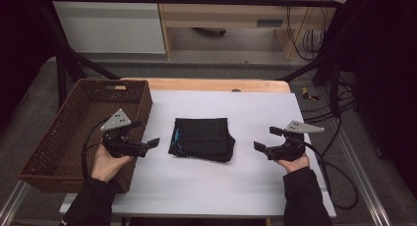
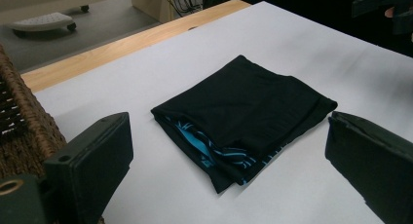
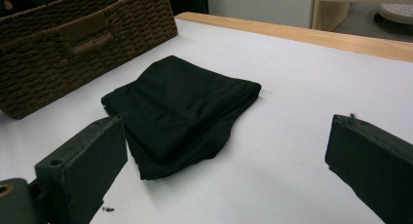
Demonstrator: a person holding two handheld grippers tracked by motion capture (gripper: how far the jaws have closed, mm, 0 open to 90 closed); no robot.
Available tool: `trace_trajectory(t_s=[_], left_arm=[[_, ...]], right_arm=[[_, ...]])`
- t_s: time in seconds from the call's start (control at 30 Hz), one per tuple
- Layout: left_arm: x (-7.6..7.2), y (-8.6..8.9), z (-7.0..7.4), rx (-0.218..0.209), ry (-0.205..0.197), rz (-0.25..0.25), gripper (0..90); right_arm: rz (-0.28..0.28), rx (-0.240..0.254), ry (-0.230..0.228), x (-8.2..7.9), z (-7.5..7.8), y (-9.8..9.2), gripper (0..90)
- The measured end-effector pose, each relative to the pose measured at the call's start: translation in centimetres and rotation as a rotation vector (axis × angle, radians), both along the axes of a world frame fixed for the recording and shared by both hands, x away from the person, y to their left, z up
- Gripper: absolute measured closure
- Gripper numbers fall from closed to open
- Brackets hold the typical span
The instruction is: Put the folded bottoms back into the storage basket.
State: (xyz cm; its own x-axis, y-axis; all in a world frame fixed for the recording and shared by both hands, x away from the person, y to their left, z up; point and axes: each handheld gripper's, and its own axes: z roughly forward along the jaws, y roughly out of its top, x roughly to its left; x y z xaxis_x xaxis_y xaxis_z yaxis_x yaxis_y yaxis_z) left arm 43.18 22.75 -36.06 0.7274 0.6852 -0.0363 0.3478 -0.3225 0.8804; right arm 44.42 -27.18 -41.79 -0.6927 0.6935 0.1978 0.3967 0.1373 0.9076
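Note:
A folded black cloth [image 1: 202, 138] with a blue-patterned inner layer lies in the middle of the white table cover; the blue layer shows at its near edge in the left gripper view [image 2: 243, 119], and it looks plain black in the right gripper view [image 3: 180, 112]. My left gripper [image 1: 146, 133] is held just left of the cloth, jaws wide apart and empty [image 2: 229, 168]. My right gripper [image 1: 265, 139] is held to the right of the cloth, also open and empty [image 3: 226, 173]. Neither gripper touches the cloth.
A brown wicker basket [image 1: 59, 137] stands at the table's left edge, close beside my left hand [image 3: 73, 44]. The white cover [image 1: 206, 186] lies over a wooden tabletop [image 1: 211, 84]. Black frame bars and cables stand around the table's far and right sides.

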Motion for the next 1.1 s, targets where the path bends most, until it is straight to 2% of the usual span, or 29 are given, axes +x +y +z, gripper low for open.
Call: trace_trajectory(t_s=[0.47,0.7,0.87,1.1], left_arm=[[-0.7,-1.0,1.9,-0.007,-0.026,0.0,3.3],[-0.5,-2.4,2.6,-0.014,-0.032,-0.005,3.3],[-0.4,-3.5,2.7,-0.013,-0.033,-0.007,3.3],[0.5,-6.0,1.8,0.008,-0.009,-0.018,3.3]], right_arm=[[0.001,-0.007,-0.003,0.0,-0.1,0.1,1.9],[0.002,-0.004,-0.005,0.0,0.0,0.1,1.9],[0.002,-0.003,-0.006,-0.1,0.0,0.1,1.9],[0.003,-0.005,-0.005,-0.1,0.0,0.2,1.9]])
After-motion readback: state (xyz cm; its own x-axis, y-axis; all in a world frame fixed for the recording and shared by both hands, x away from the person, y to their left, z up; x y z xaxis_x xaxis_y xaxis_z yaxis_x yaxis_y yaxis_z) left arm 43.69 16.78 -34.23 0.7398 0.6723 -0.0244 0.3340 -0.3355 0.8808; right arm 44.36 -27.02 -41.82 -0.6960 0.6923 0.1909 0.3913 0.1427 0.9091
